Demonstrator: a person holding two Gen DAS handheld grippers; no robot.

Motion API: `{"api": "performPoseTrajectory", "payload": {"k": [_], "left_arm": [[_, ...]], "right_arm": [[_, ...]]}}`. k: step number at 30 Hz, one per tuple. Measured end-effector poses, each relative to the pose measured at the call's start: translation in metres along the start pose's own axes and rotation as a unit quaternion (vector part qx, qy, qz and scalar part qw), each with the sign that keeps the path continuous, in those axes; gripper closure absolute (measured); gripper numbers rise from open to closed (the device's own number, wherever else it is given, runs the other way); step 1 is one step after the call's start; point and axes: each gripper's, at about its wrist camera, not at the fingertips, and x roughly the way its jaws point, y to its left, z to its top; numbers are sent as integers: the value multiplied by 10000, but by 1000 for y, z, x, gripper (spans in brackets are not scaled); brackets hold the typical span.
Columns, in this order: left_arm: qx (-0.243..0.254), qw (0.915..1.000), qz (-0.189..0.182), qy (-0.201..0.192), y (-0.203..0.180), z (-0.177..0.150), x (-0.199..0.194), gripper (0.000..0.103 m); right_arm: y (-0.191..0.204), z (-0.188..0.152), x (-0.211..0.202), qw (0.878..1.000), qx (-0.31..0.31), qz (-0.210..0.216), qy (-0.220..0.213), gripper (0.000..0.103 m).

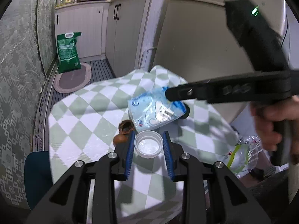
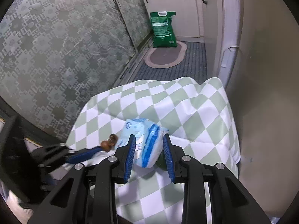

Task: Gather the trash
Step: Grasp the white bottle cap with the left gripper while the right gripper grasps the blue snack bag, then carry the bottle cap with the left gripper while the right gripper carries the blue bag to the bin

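Left fingers point(image 1: 130, 145) sit spread around the white cap point(image 1: 148, 146), not gripping. Right fingers point(image 2: 169, 149) straddle the blue packet point(image 2: 143, 141), unclenched, near the desk point(image 2: 205, 112) edge.

- left hand-held gripper point(image 1: 148, 145): matte black linkage arms with shiny round silver bolts, ribbed bright-blue pads point(image 1: 130, 155) on the fingers
- right hand-held gripper point(image 2: 148, 147): same black-and-blue build, chunky black body, little green LED point(image 1: 254, 11) glowing
- bare-skinned hand point(image 1: 269, 123) on its black grip
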Motion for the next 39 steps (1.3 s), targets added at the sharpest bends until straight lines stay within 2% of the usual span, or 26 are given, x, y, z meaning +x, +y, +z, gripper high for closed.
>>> {"api": "performPoseTrajectory", "payload": {"k": [9,15,20,24,30,39], "left_arm": [[-280,9988,-62,-396,18,6,-33,71],[-391,9977,53,-554,30,7,-51,71],[-527,9959,136,-726,42,7,-68,71],[-642,9939,225,-864,52,7,-80,71],[-821,9913,310,-985,66,7,-93,71],[-942,9869,589,-1167,81,4,-111,71]], "right_arm": [[-2,3,21,9996,114,-173,185,72],[-1,5,27,9994,174,-197,232,72],[4,7,29,9994,115,-219,225,81],[9,8,25,9996,67,-231,155,88],[23,13,13,9995,-76,-307,-68,93],[52,25,-6,9981,-333,-217,-461,94]]}}
